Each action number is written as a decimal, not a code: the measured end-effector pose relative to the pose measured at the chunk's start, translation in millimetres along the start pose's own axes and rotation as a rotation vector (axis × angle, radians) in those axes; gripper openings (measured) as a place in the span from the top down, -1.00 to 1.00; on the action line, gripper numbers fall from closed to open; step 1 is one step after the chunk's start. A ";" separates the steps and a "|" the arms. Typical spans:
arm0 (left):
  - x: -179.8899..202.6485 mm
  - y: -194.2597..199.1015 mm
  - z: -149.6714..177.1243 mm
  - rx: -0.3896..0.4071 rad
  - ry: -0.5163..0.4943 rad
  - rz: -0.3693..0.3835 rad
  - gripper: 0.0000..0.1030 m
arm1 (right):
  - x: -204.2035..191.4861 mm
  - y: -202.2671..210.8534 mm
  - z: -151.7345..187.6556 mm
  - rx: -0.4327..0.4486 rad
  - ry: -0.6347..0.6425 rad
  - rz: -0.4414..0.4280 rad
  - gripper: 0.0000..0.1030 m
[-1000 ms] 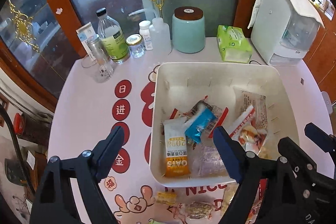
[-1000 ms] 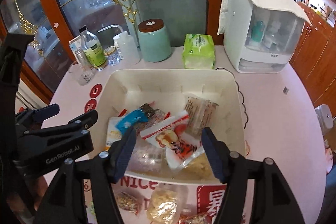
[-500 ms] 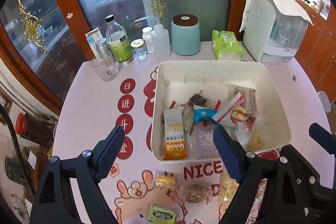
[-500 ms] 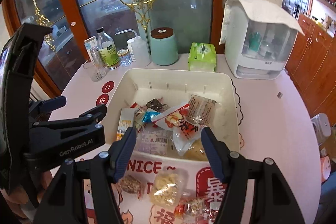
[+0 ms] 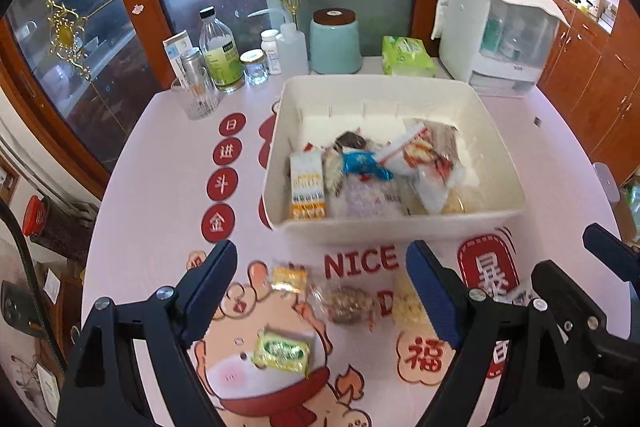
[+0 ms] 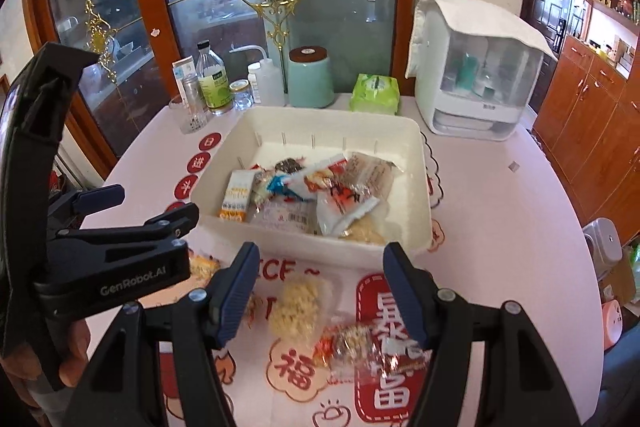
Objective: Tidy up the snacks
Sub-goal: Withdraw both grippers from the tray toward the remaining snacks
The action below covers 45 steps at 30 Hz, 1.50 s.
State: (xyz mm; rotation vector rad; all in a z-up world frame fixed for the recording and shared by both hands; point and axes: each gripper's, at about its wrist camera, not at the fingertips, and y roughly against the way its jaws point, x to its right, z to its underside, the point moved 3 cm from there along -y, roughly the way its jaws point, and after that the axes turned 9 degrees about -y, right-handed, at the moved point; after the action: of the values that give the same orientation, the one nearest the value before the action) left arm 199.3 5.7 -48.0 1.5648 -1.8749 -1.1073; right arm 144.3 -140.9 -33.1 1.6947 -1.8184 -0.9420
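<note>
White bin [image 5: 400, 227], pink printed tablecloth [image 5: 160, 187]

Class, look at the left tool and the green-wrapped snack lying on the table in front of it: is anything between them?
Nothing visible. The left tool is open and empty, above the green-wrapped snack, which lies alone on bare table; the other loose packets lie farther toward the bin.

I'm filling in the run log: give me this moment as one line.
left gripper: open, empty | right gripper: open, empty | white bin: holds snacks | loose snacks on table: green packet, pale puffed pack
</note>
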 end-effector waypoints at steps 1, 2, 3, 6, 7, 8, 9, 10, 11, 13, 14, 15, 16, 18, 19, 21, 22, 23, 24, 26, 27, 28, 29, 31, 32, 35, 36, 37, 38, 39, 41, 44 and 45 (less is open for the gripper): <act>2.5 1.8 4.4 0.002 0.000 -0.001 -0.66 | 3.2 1.2 5.1 -0.004 -0.004 -0.001 -0.26; 6.0 3.9 10.0 0.004 -0.001 -0.001 -0.66 | 6.7 2.0 9.6 -0.007 -0.008 0.000 -0.26; 8.1 5.4 13.7 0.005 -0.002 -0.001 -0.66 | 9.9 3.3 14.7 -0.010 -0.012 0.000 -0.26; 16.3 7.8 25.3 0.007 -0.004 0.001 -0.66 | 20.2 4.8 29.4 -0.025 -0.018 0.003 -0.26; 19.1 7.9 28.8 0.003 -0.005 0.002 -0.66 | 22.7 5.2 32.6 -0.027 -0.020 0.006 -0.26; 22.0 7.4 32.6 -0.003 -0.005 0.006 -0.66 | 26.0 5.9 37.0 -0.029 -0.023 0.008 -0.26; 24.6 6.6 36.2 -0.010 -0.005 0.011 -0.66 | 30.0 6.5 41.9 -0.034 -0.026 0.009 -0.26; 27.2 5.5 39.6 -0.016 -0.004 0.015 -0.66 | 32.8 6.8 45.6 -0.036 -0.028 0.010 -0.26; 30.4 4.3 43.9 -0.024 -0.004 0.020 -0.66 | 36.4 7.3 49.9 -0.038 -0.029 0.012 -0.26; 35.4 1.3 50.4 -0.035 -0.003 0.026 -0.66 | 43.8 6.9 58.7 -0.046 -0.032 0.020 -0.26; 38.3 -0.7 53.8 -0.042 -0.004 0.029 -0.66 | 46.8 6.4 62.7 -0.049 -0.034 0.022 -0.26; 40.9 -3.3 57.4 -0.051 -0.007 0.031 -0.66 | 51.5 5.6 67.2 -0.053 -0.038 0.024 -0.26; 42.6 -4.5 59.6 -0.055 -0.009 0.032 -0.66 | 54.9 5.2 70.3 -0.057 -0.042 0.027 -0.26; 46.8 -8.7 63.9 -0.066 -0.013 0.035 -0.66 | 63.2 3.7 77.1 -0.062 -0.054 0.034 -0.26; 48.7 -10.3 66.1 -0.069 -0.014 0.036 -0.66 | 67.9 2.8 80.8 -0.066 -0.060 0.036 -0.26; 52.0 -13.5 69.5 -0.075 -0.014 0.038 -0.66 | 76.1 0.2 87.7 -0.074 -0.072 0.047 -0.26; 53.2 -14.9 70.8 -0.076 -0.012 0.040 -0.66 | 79.6 -0.8 90.3 -0.077 -0.076 0.050 -0.26; 54.9 -16.6 72.4 -0.079 -0.013 0.042 -0.66 | 83.3 -1.9 93.3 -0.081 -0.081 0.052 -0.26; 56.1 -18.3 73.7 -0.082 -0.014 0.043 -0.66 | 88.1 -3.6 96.5 -0.087 -0.087 0.057 -0.26; 59.7 -21.7 77.2 -0.087 -0.017 0.048 -0.66 | 94.3 -5.8 101.2 -0.092 -0.094 0.063 -0.26; 61.3 -23.6 79.0 -0.090 -0.022 0.048 -0.66 | 98.6 -7.2 104.7 -0.094 -0.097 0.068 -0.26; 62.9 -25.8 80.6 -0.095 -0.026 0.047 -0.66 | 102.6 -8.3 107.7 -0.096 -0.100 0.071 -0.26; 65.1 -28.6 82.8 -0.100 -0.030 0.046 -0.66 | 105.7 -9.0 109.6 -0.098 -0.103 0.072 -0.26; 68.5 -34.2 87.5 -0.114 -0.037 0.050 -0.66 | 115.1 -11.2 115.2 -0.103 -0.113 0.071 -0.26; 70.4 -37.6 89.7 -0.123 -0.039 0.055 -0.66 | 119.6 -12.2 117.2 -0.105 -0.117 0.072 -0.26; 76.6 -46.5 95.8 -0.142 -0.052 0.070 -0.66 | 132.5 -17.1 123.8 -0.107 -0.118 0.082 -0.26; 79.2 -50.6 97.7 -0.150 -0.059 0.078 -0.66 | 137.8 -20.1 126.3 -0.112 -0.119 0.083 -0.26; 81.7 -53.8 99.1 -0.157 -0.065 0.084 -0.66 | 141.6 -22.5 128.0 -0.116 -0.123 0.081 -0.26; 83.2 -56.2 100.3 -0.163 -0.069 0.088 -0.66 | 145.6 -25.1 129.5 -0.121 -0.128 0.078 -0.26; 85.2 -59.6 101.4 -0.172 -0.073 0.093 -0.66 | 150.6 -29.1 131.4 -0.129 -0.136 0.071 -0.26; 89.5 -65.5 103.5 -0.188 -0.079 0.110 -0.66 | 157.6 -35.1 134.3 -0.141 -0.151 0.056 -0.26; 98.2 -73.1 104.1 -0.209 -0.076 0.139 -0.66 | 166.1 -44.5 136.0 -0.156 -0.176 0.049 -0.26; 101.3 -74.8 103.4 -0.213 -0.073 0.151 -0.66 | 168.7 -48.7 136.6 -0.166 -0.188 0.046 -0.26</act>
State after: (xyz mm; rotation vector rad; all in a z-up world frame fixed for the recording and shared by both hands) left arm 138.8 -63.7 -182.4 1.2599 -1.8204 -1.2637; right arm 54.6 -285.3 -176.6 1.5002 -1.8305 -1.2320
